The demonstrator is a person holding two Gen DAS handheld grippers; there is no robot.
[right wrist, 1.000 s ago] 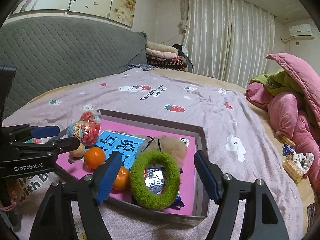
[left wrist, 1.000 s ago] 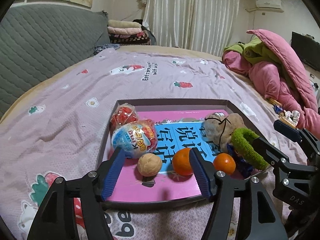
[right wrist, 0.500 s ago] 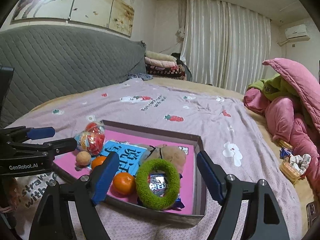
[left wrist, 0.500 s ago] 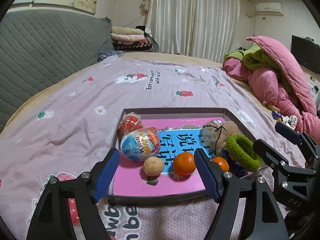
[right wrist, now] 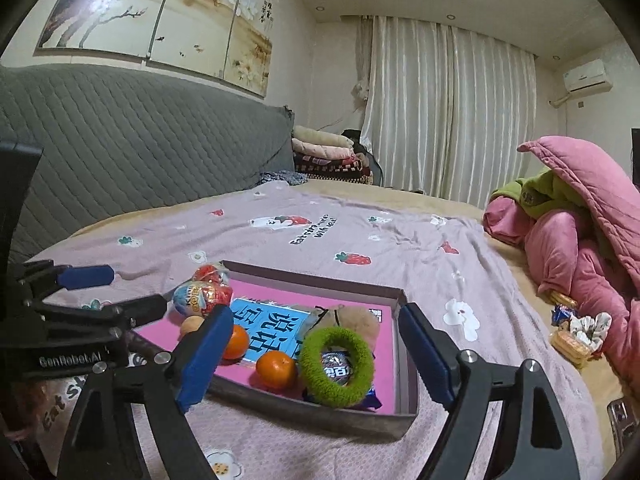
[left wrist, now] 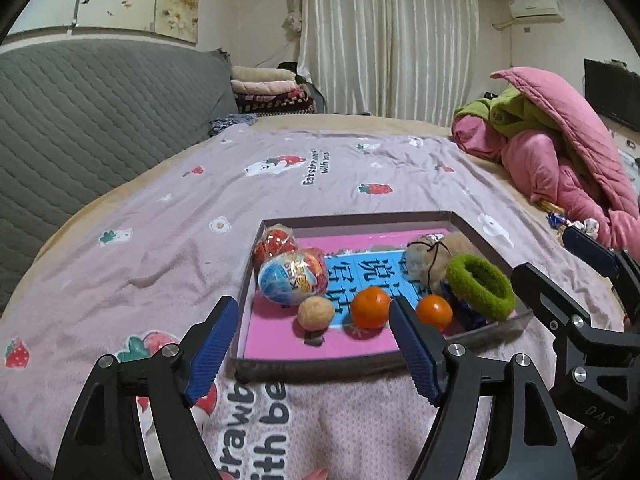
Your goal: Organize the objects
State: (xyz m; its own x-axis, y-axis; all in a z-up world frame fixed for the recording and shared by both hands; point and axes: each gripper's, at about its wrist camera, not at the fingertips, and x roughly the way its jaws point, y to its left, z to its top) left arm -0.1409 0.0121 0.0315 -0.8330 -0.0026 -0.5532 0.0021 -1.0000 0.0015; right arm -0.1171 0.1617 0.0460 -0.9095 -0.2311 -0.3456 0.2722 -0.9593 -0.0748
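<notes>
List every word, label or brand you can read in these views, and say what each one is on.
"GenRobot.AI": body of the left tongs.
"DAS": body of the right tongs.
"Eat strawberries with bear", partly blurred: bedspread.
"说话": blue book in the tray.
"Kinder", partly legible: wrapped egg.
White print on the dark snack packet: too blurred to read.

fuzzy green ring [right wrist: 337, 363] | glossy foil egg [left wrist: 293, 277] | matt cardboard tray [left wrist: 316, 365] | soft cloth bedspread [left wrist: 168, 240]
</notes>
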